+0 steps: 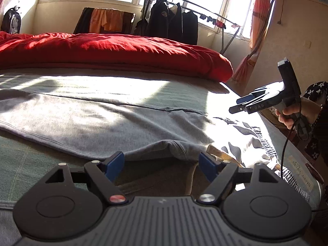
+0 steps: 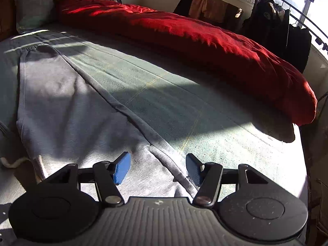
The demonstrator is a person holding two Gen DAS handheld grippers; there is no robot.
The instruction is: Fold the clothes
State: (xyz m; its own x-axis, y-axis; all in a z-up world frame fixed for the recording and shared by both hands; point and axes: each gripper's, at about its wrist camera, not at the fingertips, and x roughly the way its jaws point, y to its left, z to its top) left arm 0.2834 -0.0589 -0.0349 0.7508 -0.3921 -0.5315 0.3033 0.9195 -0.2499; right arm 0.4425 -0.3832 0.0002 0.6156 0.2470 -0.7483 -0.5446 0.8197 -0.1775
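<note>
A pair of grey sweatpants lies flat along the near edge of a bed, its long axis running from the waistband at the foot-end corner toward the cuffs near the pillow at the head. The right gripper, held by a person whose hand shows in the left wrist view, hovers low over the waistband end with its blue pads spread wide and nothing between them; the pants' far seam edge runs straight out from between the fingers. The left gripper sits further along the near edge, also wide and empty, pointing across the leg fabric toward the rolled red duvet that lines the far edge. A drawstring trails off the waistband toward the near edge, and a patterned garment lies just beside the waistband at the foot-end corner. Each gripper looks closest to its own stretch of the pants: the right to the waist, the left to the legs. Between the pants and the duvet, a broad band of green sheet lies bare, giving room to swing cloth toward the far edge or lengthwise; the duvet bounds that room. Whether the pants are already doubled leg on leg cannot be told.
</note>
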